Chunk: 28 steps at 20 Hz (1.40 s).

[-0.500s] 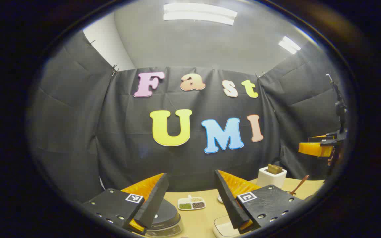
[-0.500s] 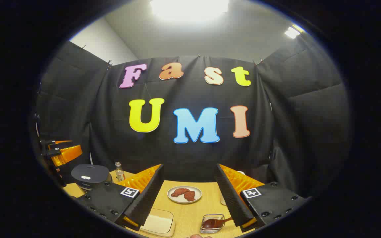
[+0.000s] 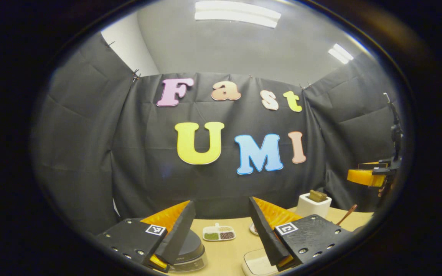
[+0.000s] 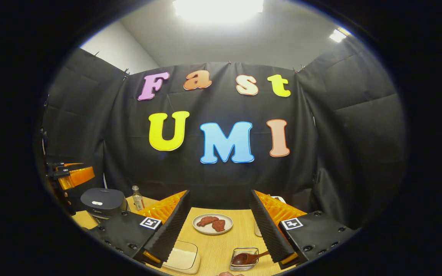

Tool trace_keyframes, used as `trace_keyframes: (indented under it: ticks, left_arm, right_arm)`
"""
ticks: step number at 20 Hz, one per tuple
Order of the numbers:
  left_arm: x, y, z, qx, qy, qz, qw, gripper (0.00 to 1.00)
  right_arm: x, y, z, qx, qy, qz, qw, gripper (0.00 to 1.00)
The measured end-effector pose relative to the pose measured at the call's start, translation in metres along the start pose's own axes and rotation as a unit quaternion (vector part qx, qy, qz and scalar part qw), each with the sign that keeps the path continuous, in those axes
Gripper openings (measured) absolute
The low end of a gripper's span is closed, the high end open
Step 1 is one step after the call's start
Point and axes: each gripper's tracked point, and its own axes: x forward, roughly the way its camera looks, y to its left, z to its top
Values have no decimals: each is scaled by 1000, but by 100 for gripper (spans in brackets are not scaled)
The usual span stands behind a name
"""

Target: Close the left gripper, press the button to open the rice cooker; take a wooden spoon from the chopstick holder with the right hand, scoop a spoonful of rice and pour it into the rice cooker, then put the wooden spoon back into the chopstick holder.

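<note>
- On the tan table (image 4: 221, 245), far left in the right gripper view, sits the rice cooker (image 4: 103, 202): dark, rounded, lid down, smooth plastic.
- Left gripper (image 3: 221, 245) jaws spread wide, empty, above the cooker.
- Right gripper (image 4: 219, 239) jaws also spread, empty.
- Wooden spoon (image 4: 246, 258) lies in a small clear dish; probably light, stiff, best gripped mid-handle.
- White holder (image 3: 314, 205) stands at far right in the left gripper view.
- Button press likely needs firm, centred contact.

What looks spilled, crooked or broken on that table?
Nothing stands out. The rice cooker sits upright with its lid shut, the plate holds its food, a wooden spoon rests in a small glass dish, and no spill shows on the table.
</note>
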Motion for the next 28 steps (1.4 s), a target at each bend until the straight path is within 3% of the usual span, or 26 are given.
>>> trace_keyframes:
  ticks: [10,15,17,19,20,23,28]
  left_arm:
    - [4,0,-8,-11,13,-2,1000,87]
    - [10,-2,-10,-27,14,-23,999,87]
    - [15,5,-13,-28,19,-22,999,61]
    - [19,8,-12,-21,22,-22,999,58]
    - [21,3,-13,-14,26,-33,999,48]
    - [24,19,-14,-14,29,-16,999,4]
    - [33,43,-24,-48,54,-30,997,1]
  right_arm:
    - [2,-5,2,21,-7,-10,1000,98]
    - [6,-2,-5,12,3,-17,1000,98]
    - [9,5,-8,12,7,-10,1000,98]
    - [12,11,-12,14,12,-1,1000,98]
    - [14,13,-14,13,16,2,1000,98]
    - [17,19,-20,-11,22,3,1000,98]
    - [19,32,-22,-18,24,25,999,98]
